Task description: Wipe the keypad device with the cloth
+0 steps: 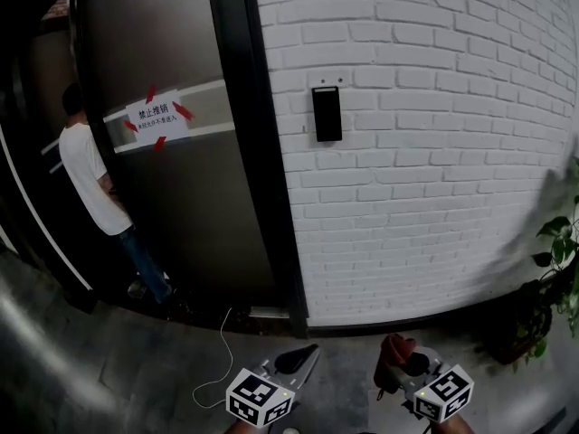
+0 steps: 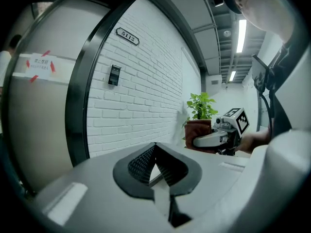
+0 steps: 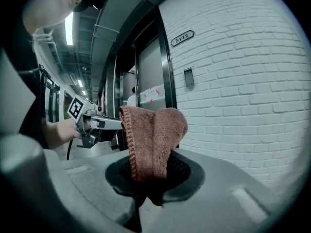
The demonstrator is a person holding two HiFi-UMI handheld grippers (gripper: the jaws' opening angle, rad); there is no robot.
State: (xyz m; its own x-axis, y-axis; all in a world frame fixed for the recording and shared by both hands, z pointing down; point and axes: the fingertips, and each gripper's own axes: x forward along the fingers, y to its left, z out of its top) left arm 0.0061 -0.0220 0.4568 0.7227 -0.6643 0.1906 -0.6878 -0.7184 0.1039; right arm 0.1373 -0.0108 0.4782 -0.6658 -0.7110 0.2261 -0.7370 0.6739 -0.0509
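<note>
The keypad device [image 1: 327,114] is a black upright panel on the white brick wall, also seen as the keypad device [image 2: 114,75] and the keypad device [image 3: 189,77]. Both grippers are held low, well short of it. My right gripper [image 1: 399,365] is shut on a reddish-brown cloth [image 3: 153,140], which stands up out of the jaws in a folded bunch. The cloth [image 1: 394,352] shows at the bottom of the head view. My left gripper [image 2: 155,152] is shut with nothing between its jaws, and sits to the left of the right one.
A dark-framed metal door [image 1: 190,197] with a taped paper sign [image 1: 156,116] stands left of the wall. A person in a white shirt [image 1: 86,174] stands beside it. A white cable [image 1: 220,355] lies on the floor. A potted plant [image 1: 559,260] is at the right.
</note>
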